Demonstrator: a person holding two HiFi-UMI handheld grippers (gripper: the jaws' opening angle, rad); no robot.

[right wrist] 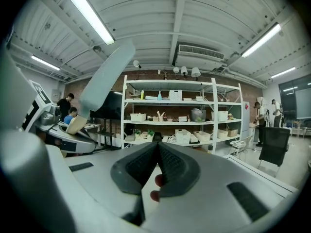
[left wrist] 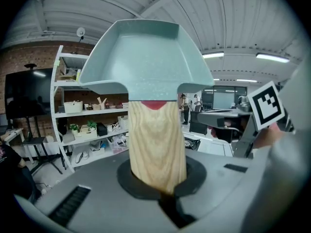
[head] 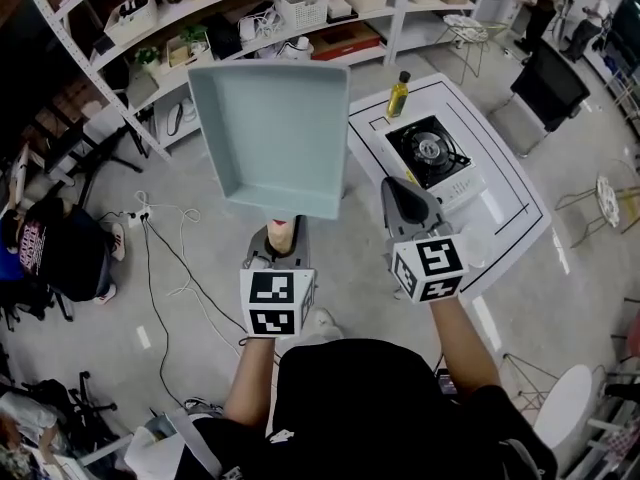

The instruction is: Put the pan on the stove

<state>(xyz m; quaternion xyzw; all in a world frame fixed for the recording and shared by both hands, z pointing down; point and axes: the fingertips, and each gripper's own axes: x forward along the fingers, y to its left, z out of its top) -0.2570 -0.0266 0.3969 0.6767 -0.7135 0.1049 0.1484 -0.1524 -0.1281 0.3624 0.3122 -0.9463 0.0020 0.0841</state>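
Counted in workshop: 1 teal pan [head: 270, 133], 1 gas stove [head: 428, 151], 1 oil bottle [head: 398, 96], 1 white table [head: 470, 118] & 2 grippers: left gripper [head: 283, 236], right gripper [head: 400, 190].

No writing is showing clearly enough to read.
The left cube [head: 277, 303] and right cube [head: 428, 269] are showing only black-and-white square patterns, no letters. The print on a seated person's shirt [head: 32, 240] and the bottle [head: 398, 95] label are coming out too small to read.

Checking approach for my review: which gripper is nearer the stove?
Right. The right gripper hangs just short of the stove; the left gripper, holding the pan, is farther left.
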